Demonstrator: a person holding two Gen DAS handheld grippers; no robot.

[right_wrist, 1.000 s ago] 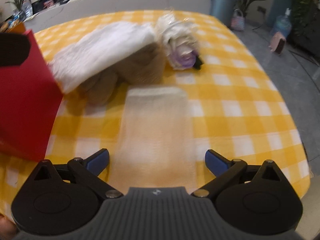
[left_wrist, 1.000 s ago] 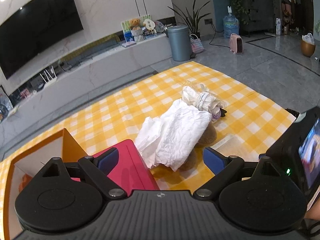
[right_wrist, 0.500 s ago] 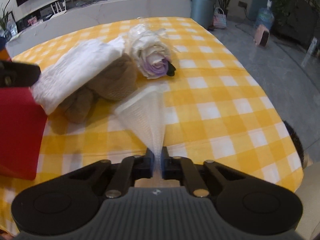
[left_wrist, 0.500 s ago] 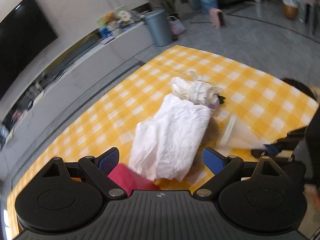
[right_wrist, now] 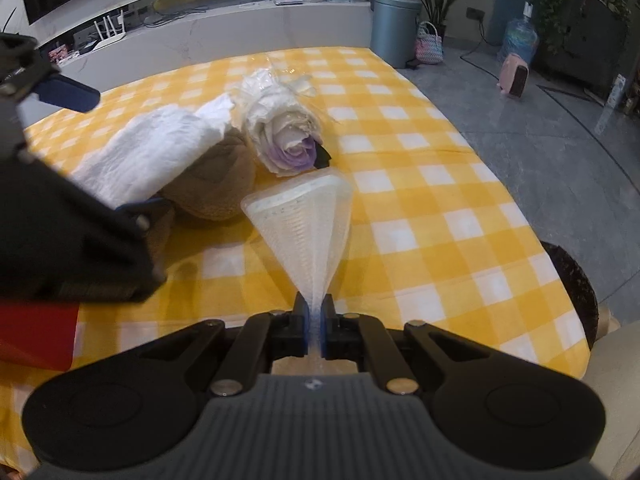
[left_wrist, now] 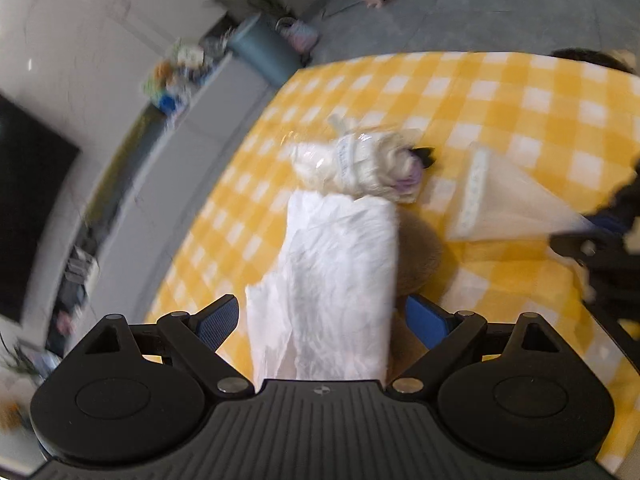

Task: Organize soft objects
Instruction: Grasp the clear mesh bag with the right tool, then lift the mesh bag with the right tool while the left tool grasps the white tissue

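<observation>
The pale mesh pouch (right_wrist: 304, 220) lay on the yellow-and-white checked tablecloth (right_wrist: 432, 200), its near end gathered to a narrow neck and its far end fanned wide with a stiff rim, so that it looked like a cone from the right wrist view. The right gripper (right_wrist: 316, 320) was clenched on that narrow end, the blue pads pressed against the mesh from both sides. Just beyond the pouch's wide end sat a rolled bundle of white and purple cloth in clear wrap (right_wrist: 282, 132), with a small black tab at its near face. Beside that, toward the left, a crumpled white cloth (right_wrist: 148, 152) was draped over a brown plush thing (right_wrist: 216, 188), which touched or nearly touched the pouch's rim. In the left wrist view the left gripper (left_wrist: 322, 322) had its jaws spread wide, one blue pad on each side of the white cloth (left_wrist: 336, 272) without pressing on it; that picture was blurred. The same view showed the wrapped bundle (left_wrist: 360, 168) past the cloth's far end and the pouch (left_wrist: 504, 204) off to the right, running into the dark body of the other gripper. A red box (right_wrist: 36, 336) showed at the left edge of the table. Beyond the table stood a grey bin (right_wrist: 394, 28).
</observation>
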